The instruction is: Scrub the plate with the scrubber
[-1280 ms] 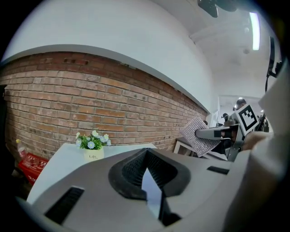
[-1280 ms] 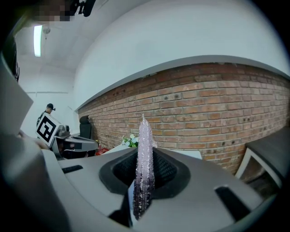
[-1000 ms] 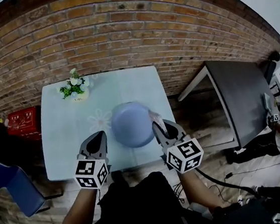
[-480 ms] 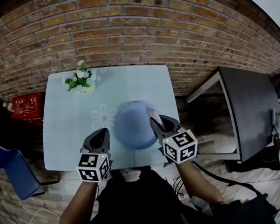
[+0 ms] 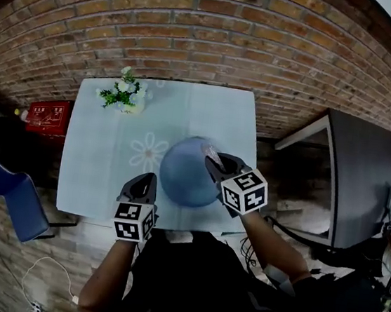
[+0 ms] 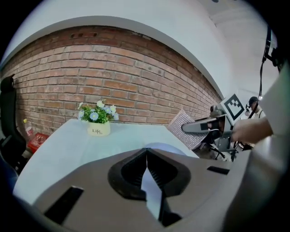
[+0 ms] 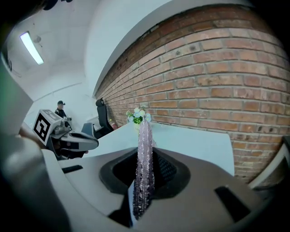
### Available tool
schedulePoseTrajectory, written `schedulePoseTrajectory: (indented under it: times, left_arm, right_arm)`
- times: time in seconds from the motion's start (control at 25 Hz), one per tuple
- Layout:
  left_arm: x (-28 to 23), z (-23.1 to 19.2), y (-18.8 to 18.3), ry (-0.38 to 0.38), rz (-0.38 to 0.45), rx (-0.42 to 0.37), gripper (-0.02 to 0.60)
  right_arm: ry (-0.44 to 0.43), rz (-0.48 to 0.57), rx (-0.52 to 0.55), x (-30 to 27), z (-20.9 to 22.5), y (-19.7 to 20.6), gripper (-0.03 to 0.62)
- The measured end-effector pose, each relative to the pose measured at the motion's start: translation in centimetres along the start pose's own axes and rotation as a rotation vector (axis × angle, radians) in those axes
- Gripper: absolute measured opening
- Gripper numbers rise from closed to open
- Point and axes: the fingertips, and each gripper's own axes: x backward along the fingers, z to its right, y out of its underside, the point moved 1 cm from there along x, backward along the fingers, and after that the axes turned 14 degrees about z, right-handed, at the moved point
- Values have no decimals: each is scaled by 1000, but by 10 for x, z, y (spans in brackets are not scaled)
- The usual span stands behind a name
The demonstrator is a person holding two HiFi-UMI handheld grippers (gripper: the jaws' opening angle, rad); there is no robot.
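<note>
Seemingly over the plate [image 5: 178,179], right gripper [image 5: 213,162] pinches scrubber [image 7: 145,149]; left gripper [image 5: 144,181] closed, empty.

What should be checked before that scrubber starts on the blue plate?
1. Grip: ok; the right gripper is shut on the scrubber.
2. Target: ok; the blue plate lies flat on the table.
3. Position: ok; the scrubber hangs by the plate's right rim.
4. Contact: cannot tell whether the scrubber touches the plate.
5. Steadying: not ok; the left gripper is shut on nothing, beside the plate.
6. Clearance: ok; the flower pot stands at the far corner.
</note>
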Motion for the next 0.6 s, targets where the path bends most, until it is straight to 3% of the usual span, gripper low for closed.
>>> schedulePoseTrajectory:
  times: [0.2, 0.48, 0.6]
  left_arm:
    - [-5, -9, 35, -89, -60, 91, 11]
    - [-14, -11, 74, -159, -117, 132, 12]
    - [-19, -16, 87, -181, -139, 108, 12]
  right_arm:
    - [-119, -80, 37, -25, -7, 18, 61]
    - [-134, -191, 38, -54, 6, 52, 63]
    - [-127, -208, 37, -67, 13, 60, 63]
